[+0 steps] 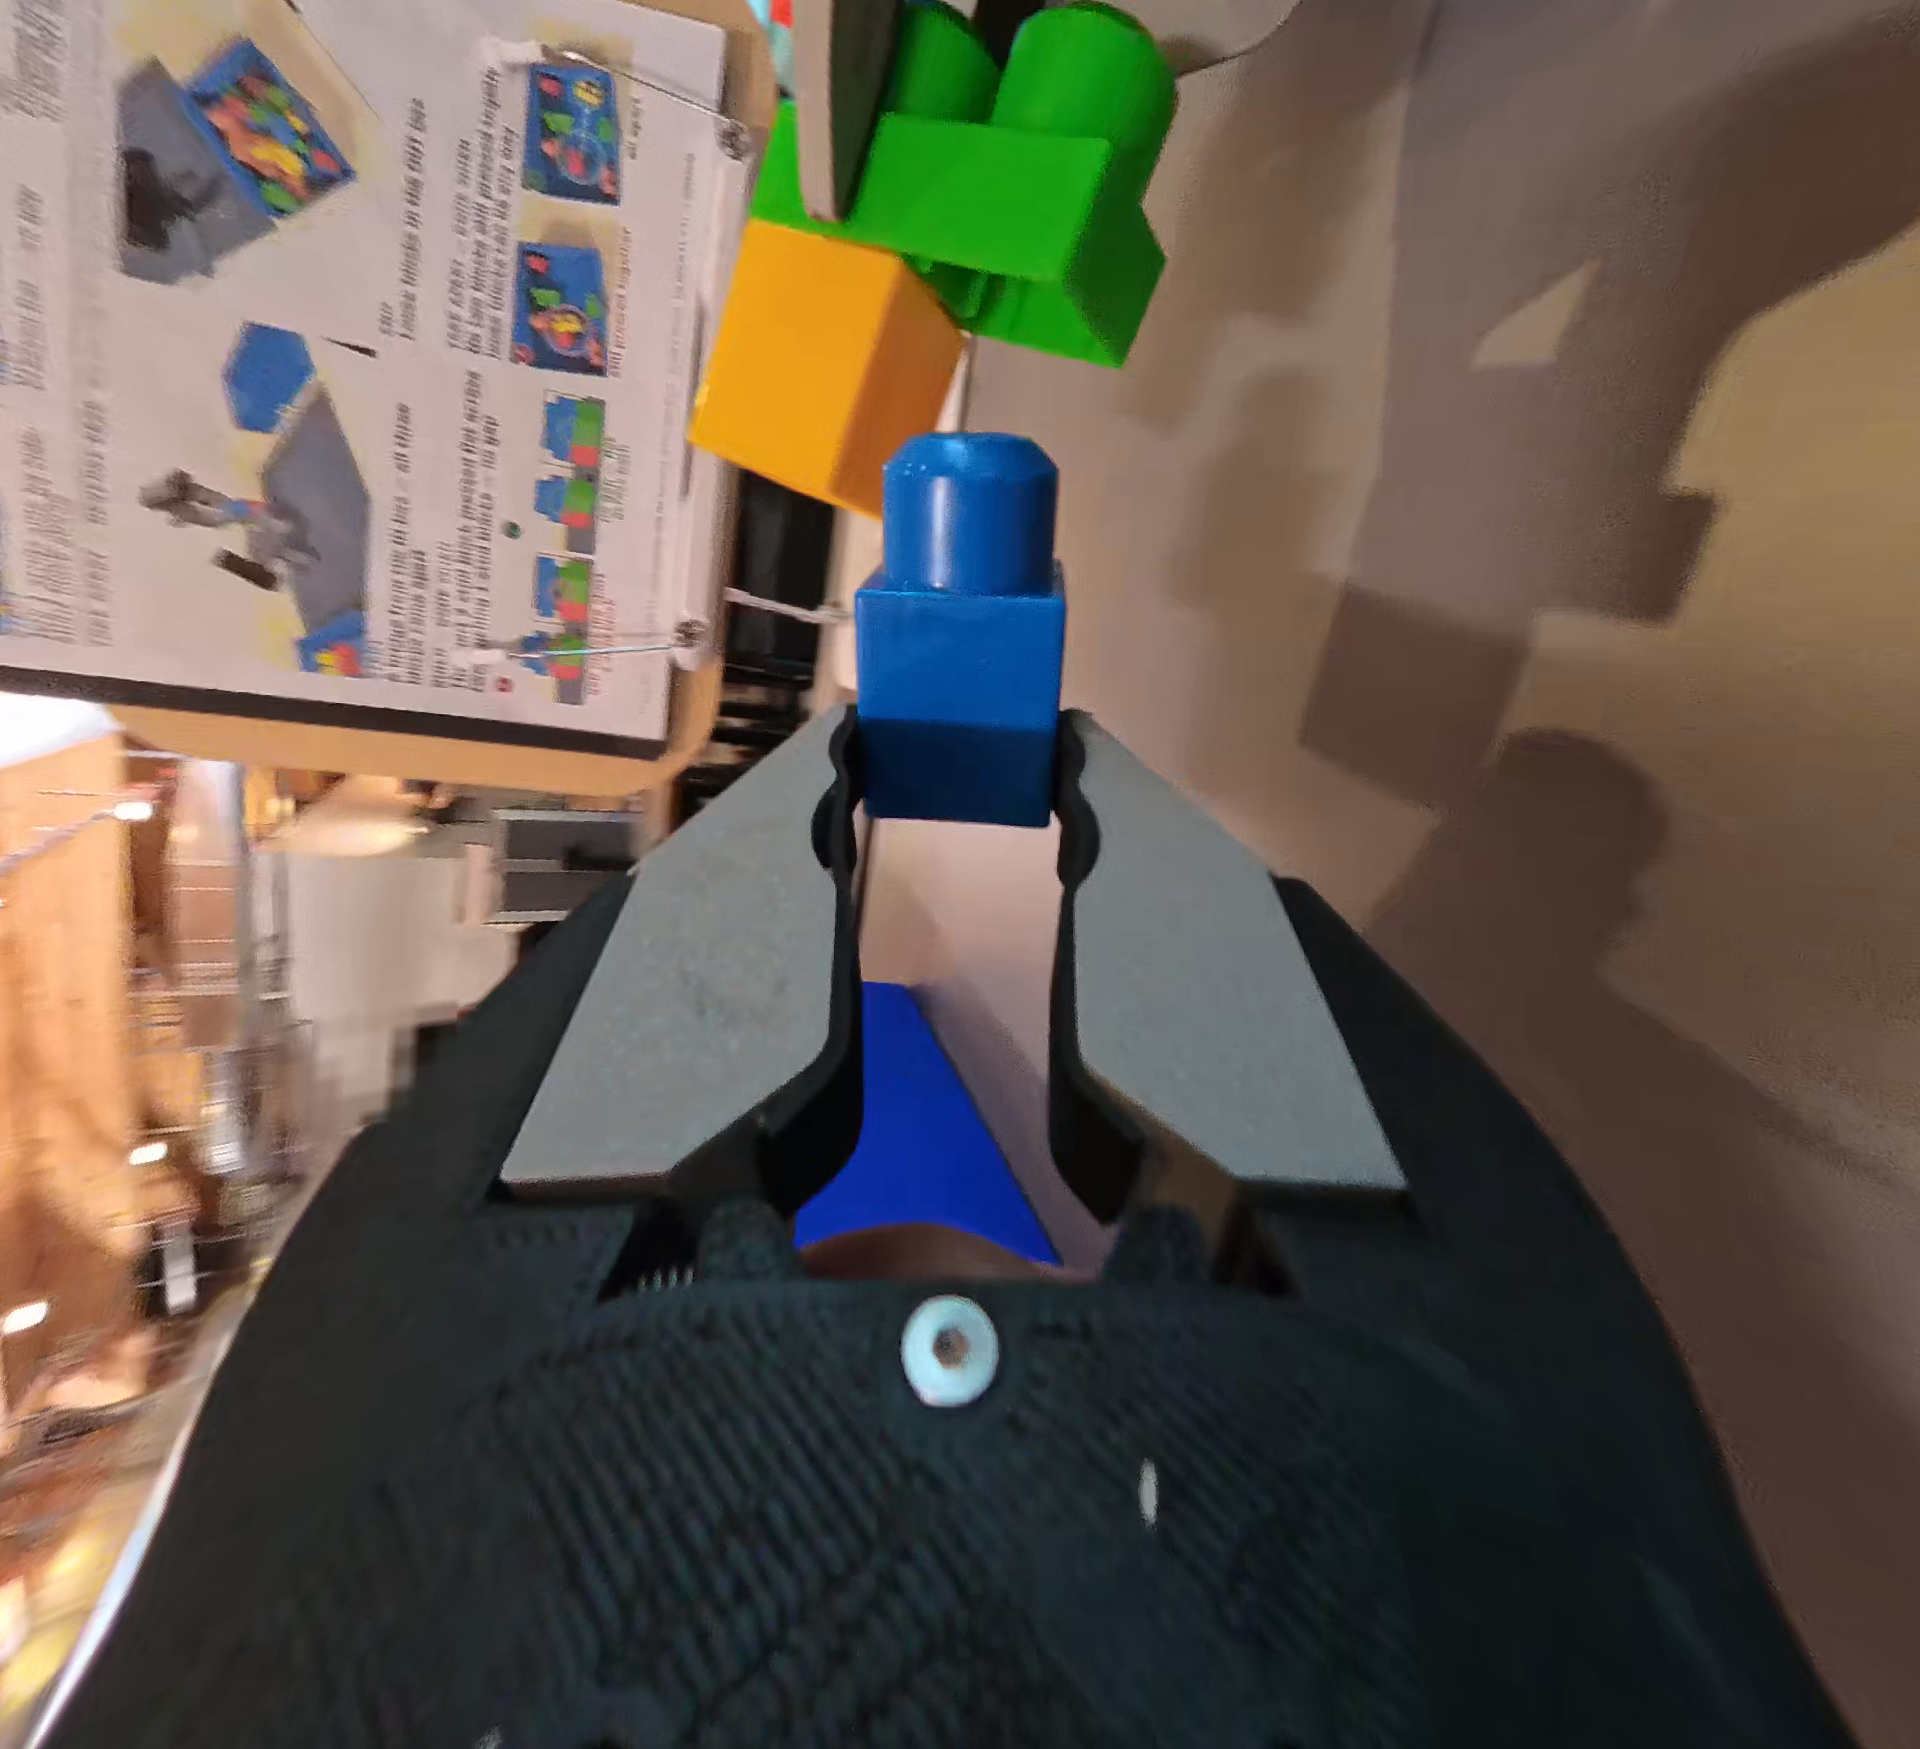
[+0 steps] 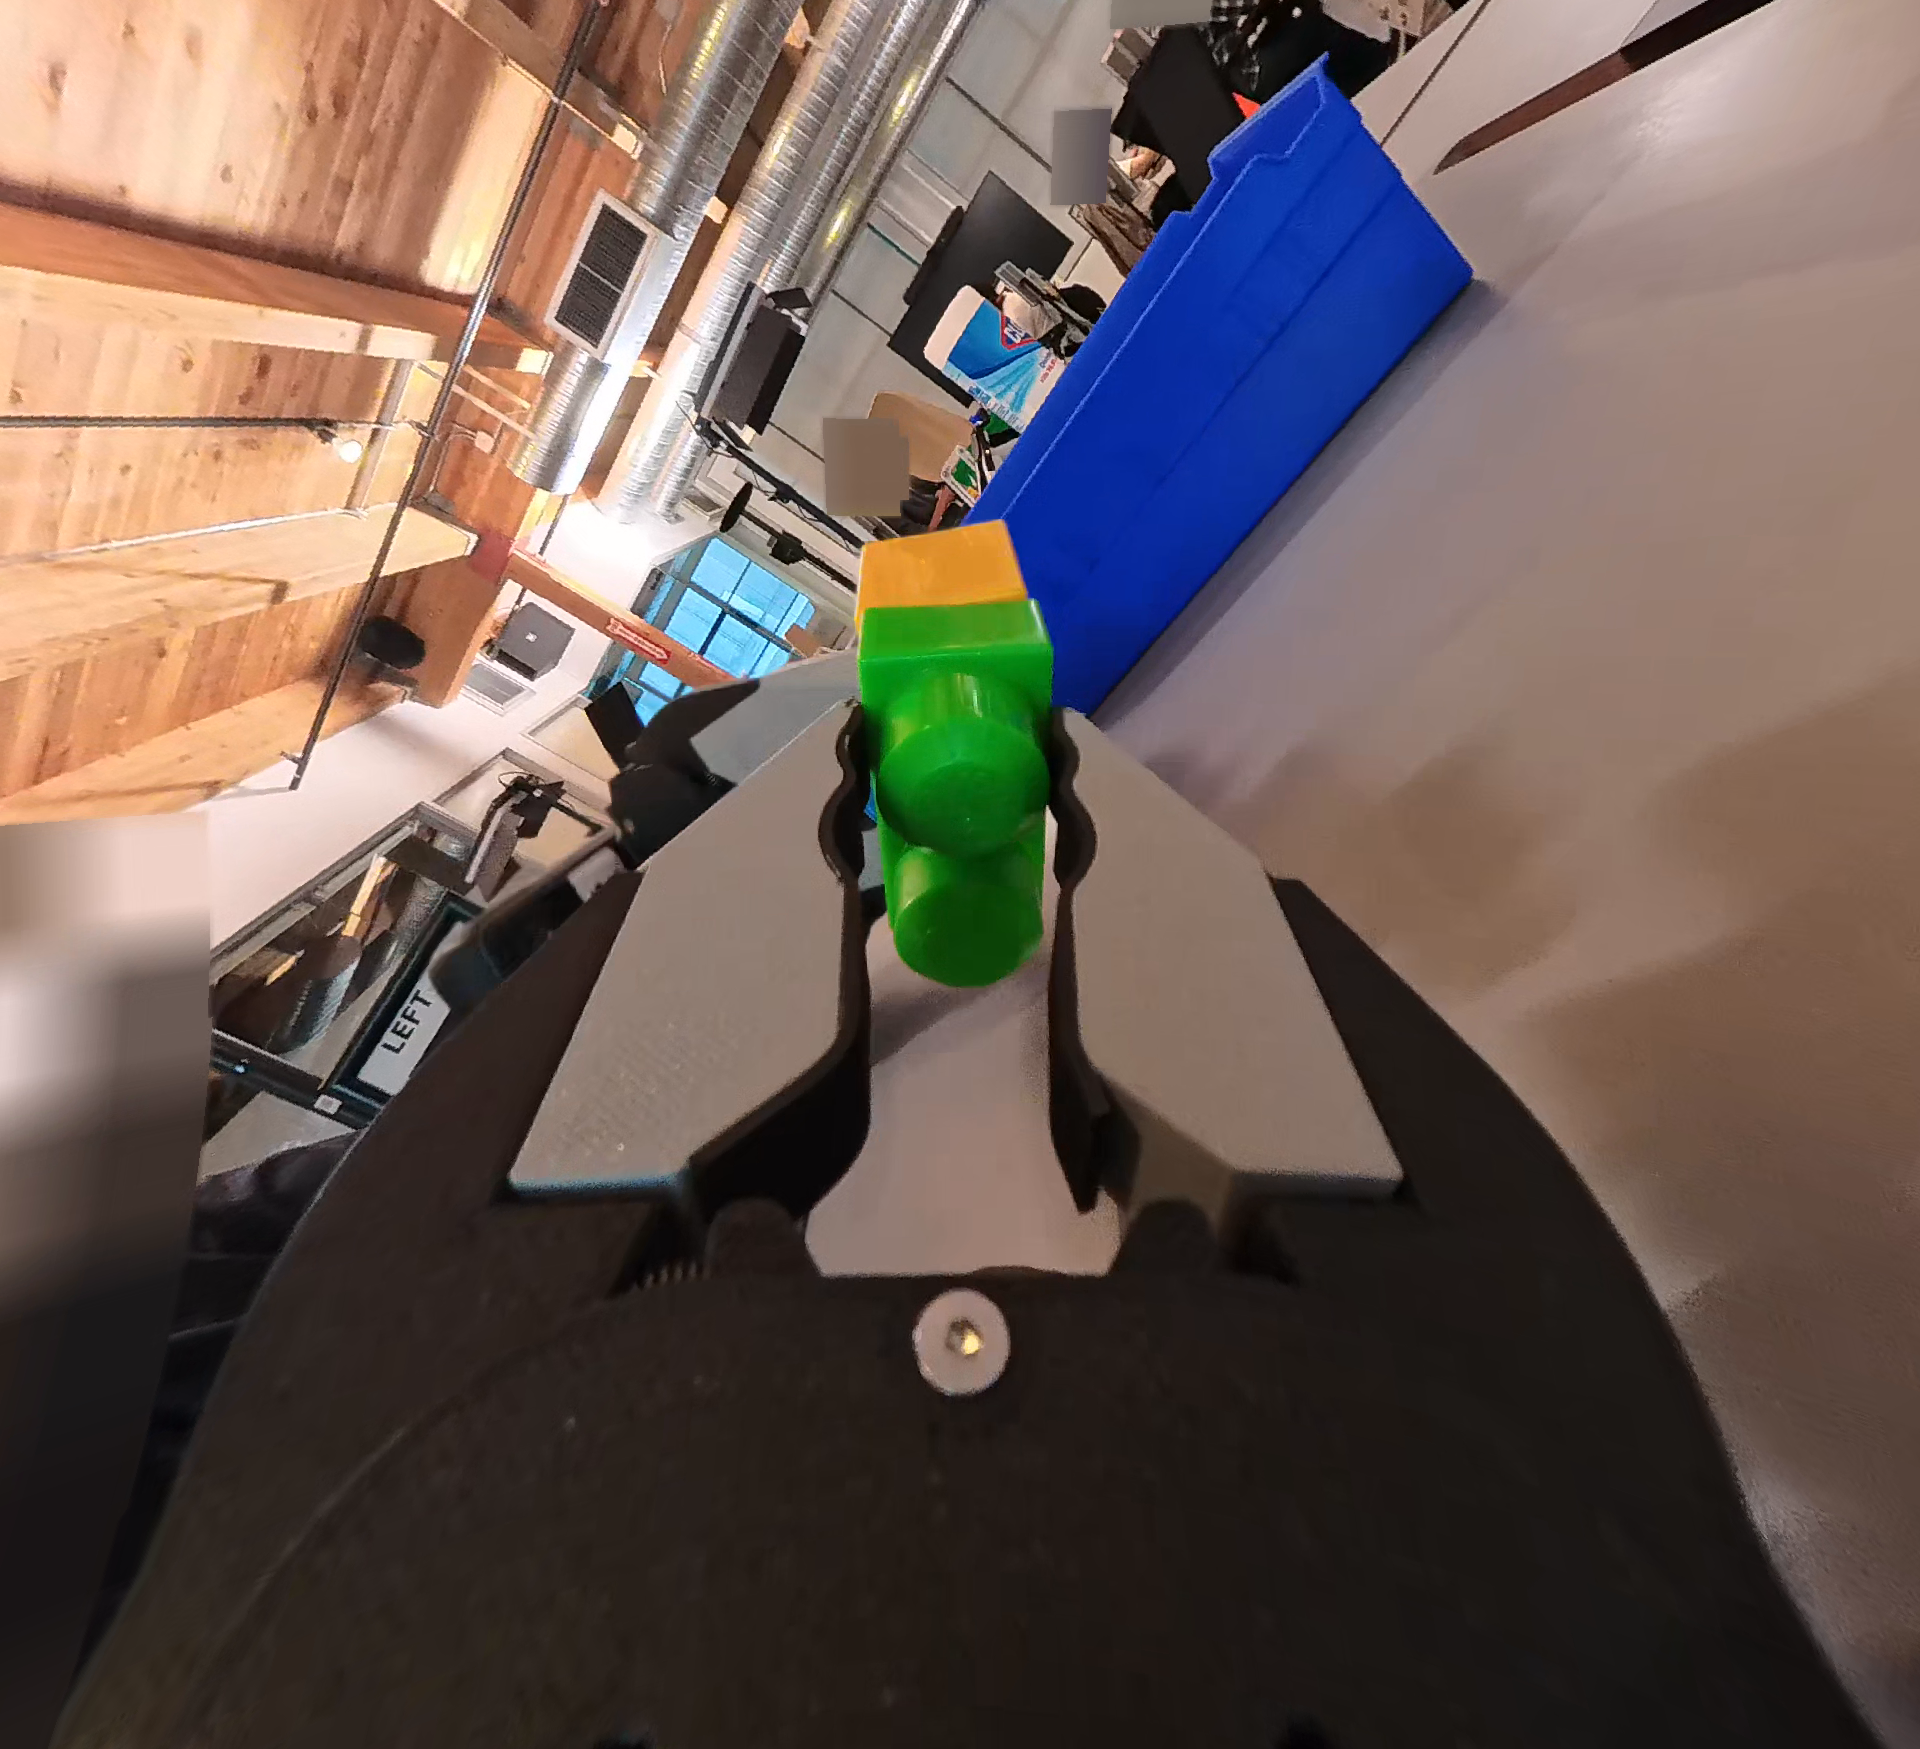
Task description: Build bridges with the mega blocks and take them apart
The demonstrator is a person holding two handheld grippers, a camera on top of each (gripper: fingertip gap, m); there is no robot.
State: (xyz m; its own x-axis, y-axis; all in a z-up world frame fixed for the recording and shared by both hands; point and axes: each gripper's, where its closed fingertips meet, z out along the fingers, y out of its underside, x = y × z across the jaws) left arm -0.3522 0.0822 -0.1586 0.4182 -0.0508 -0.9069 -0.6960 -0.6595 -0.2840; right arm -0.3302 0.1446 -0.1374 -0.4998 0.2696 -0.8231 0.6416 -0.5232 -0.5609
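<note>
My left gripper (image 1: 958, 769) is shut on a small blue block (image 1: 961, 660) with one stud pointing away from me. Just beyond it, the right gripper's fingers (image 1: 831, 37) hold a green block (image 1: 1003, 187) joined to an orange block (image 1: 821, 369). In the right wrist view my right gripper (image 2: 956, 785) is shut on the green block (image 2: 961, 764), its studs pointing toward the camera, with the orange block (image 2: 940, 579) attached on its far side. Both views are rolled sideways, held above the grey table (image 2: 1558, 764).
A blue plastic bin (image 2: 1226, 411) stands on the table beyond the right gripper; part of it shows between my left fingers (image 1: 914, 1117). An instruction sheet on a brown board (image 1: 343, 328) stands at the left of the left wrist view. People and desks are far behind. My hands' fingertips stand some 8 cm from each other.
</note>
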